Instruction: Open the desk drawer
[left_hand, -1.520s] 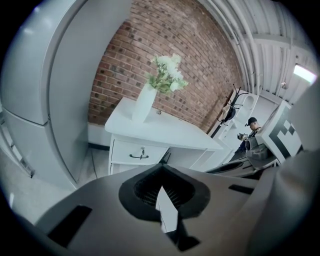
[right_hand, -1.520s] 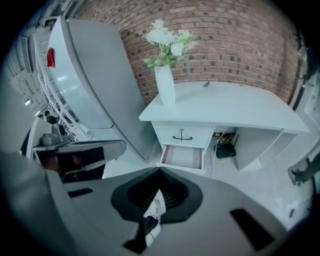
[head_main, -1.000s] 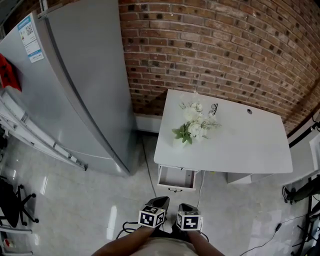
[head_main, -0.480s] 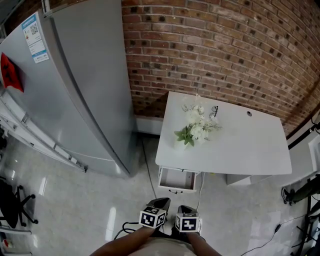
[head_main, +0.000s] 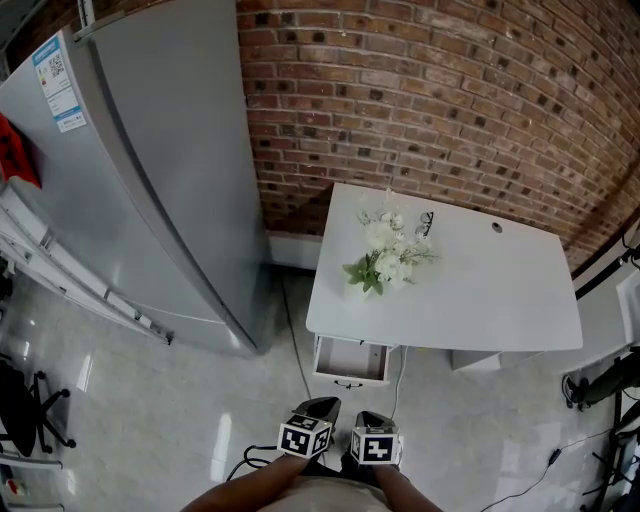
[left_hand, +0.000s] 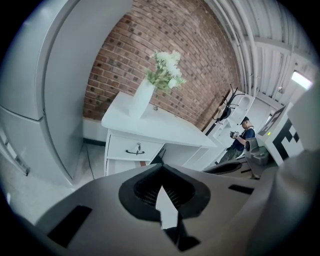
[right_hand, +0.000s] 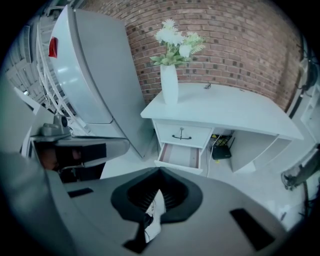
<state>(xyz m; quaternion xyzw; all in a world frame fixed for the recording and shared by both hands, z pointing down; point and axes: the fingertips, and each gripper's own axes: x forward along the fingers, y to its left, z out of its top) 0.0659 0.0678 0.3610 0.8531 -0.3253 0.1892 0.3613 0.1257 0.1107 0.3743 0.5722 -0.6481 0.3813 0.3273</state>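
Grey two-jaw left gripper (head_main: 312, 412) and right gripper (head_main: 373, 420): both pressed together, empty, well short of the white rectangular desk (head_main: 500, 300). Under its front left corner, the lower white drawer (right_hand: 178, 155) sits pulled out and the upper white drawer (right_hand: 182, 134) is closed. Both dead ahead; right gripper looks better aligned.

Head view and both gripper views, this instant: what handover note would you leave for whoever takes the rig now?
Left claw: shut, empty, short of the desk.
Right claw: shut, empty, also short of it.
Lower drawer stands pulled out under the white desk; upper drawer is shut.
Done: a drawer is open.
Left: probably nothing, unless the upper one is meant too.
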